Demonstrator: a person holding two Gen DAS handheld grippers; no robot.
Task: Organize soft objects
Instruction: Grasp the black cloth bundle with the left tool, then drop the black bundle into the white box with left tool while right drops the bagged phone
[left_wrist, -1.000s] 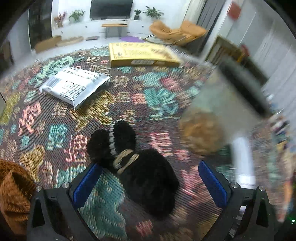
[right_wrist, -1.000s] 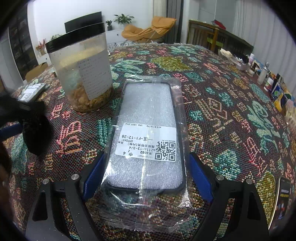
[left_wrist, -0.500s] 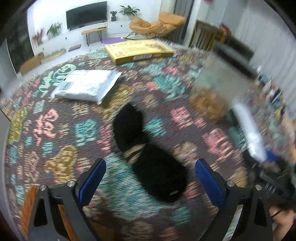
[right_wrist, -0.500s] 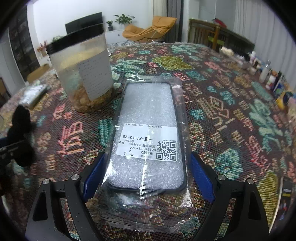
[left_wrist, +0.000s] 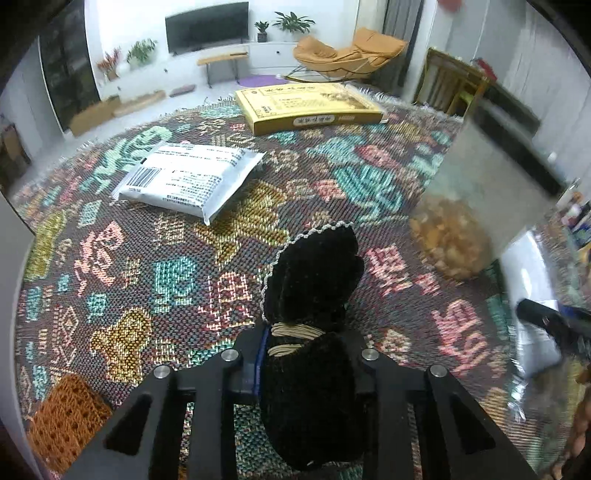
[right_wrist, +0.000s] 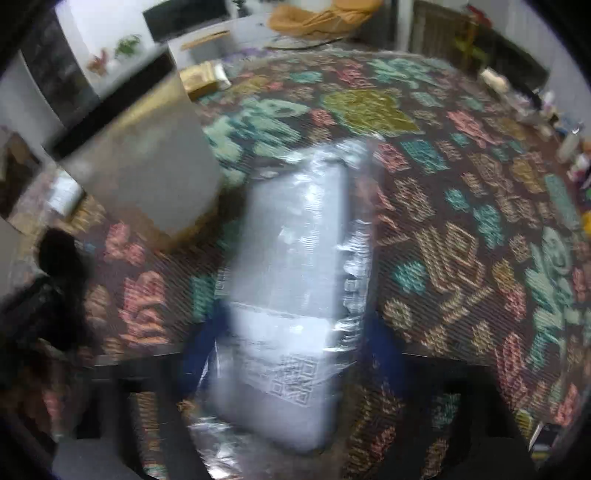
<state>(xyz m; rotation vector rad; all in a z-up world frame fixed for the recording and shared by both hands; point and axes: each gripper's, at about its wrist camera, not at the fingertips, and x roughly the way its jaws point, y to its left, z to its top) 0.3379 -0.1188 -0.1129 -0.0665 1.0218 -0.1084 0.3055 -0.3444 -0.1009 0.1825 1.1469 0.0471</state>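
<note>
My left gripper (left_wrist: 308, 350) is shut on a black fuzzy soft piece (left_wrist: 314, 295) with a beige cord round its middle; its upper half stands up past the fingers above the patterned cloth. My right gripper (right_wrist: 291, 332) is closed in on a phone case in a clear plastic bag (right_wrist: 295, 280), and the view is blurred. The black piece also shows at the left of the right wrist view (right_wrist: 59, 254). An orange knitted piece (left_wrist: 66, 417) lies at the lower left.
A clear jar (left_wrist: 480, 192) with brown bits stands to the right, also in the right wrist view (right_wrist: 147, 166). A white mailer bag (left_wrist: 188, 177) and a yellow flat box (left_wrist: 306, 103) lie farther back. Small bottles (right_wrist: 569, 147) line the table's right edge.
My left gripper has closed on the black fuzzy piece and raised it. My right gripper has narrowed onto the bagged phone case and is moving, blurring the view.
</note>
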